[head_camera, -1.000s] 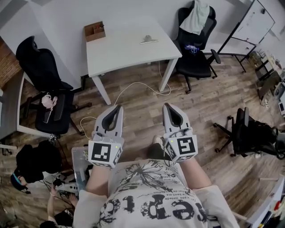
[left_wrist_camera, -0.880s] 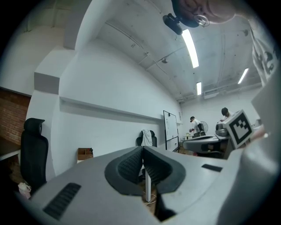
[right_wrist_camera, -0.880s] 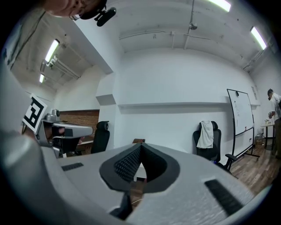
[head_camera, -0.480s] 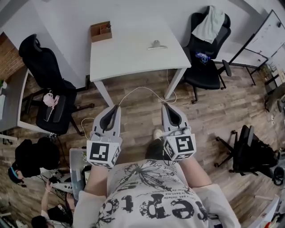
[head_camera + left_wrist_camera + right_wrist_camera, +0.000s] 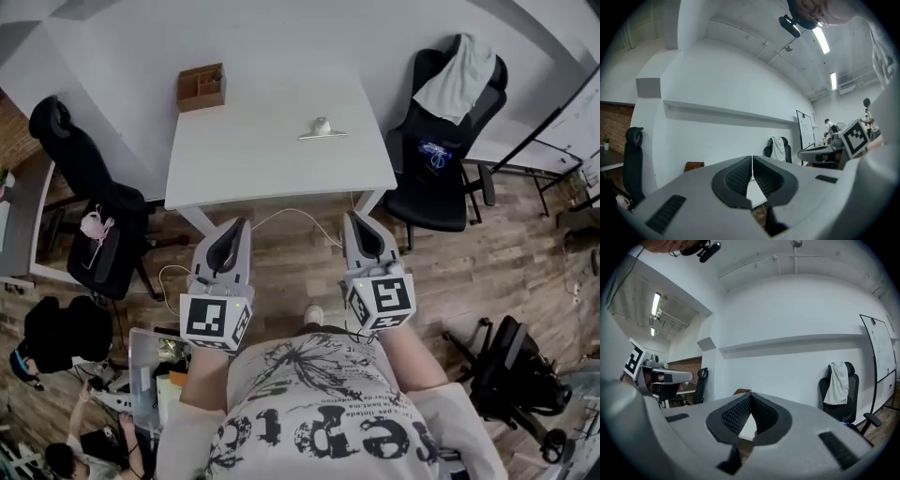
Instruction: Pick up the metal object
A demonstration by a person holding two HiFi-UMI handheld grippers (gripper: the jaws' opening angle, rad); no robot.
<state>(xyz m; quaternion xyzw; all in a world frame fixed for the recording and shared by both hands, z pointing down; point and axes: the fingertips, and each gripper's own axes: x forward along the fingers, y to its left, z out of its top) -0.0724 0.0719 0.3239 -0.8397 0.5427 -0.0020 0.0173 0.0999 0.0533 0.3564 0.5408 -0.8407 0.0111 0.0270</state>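
At the bottom centre of the head view was the person's printed shirt (image 5: 319,412). Just above it, the left gripper (image 5: 240,227) and the right gripper (image 5: 356,221) were held side by side over the wooden floor (image 5: 281,272). Each had its jaws closed together with nothing between them, and their tips pointed toward the white table (image 5: 253,141) in the upper middle of the frame. The metal object (image 5: 322,130) lay on the table's right half, well apart from both grippers. A wooden box (image 5: 201,86) stood at the table's upper left corner. A black chair (image 5: 441,178) draped with a pale cloth (image 5: 459,80) stood at upper right.
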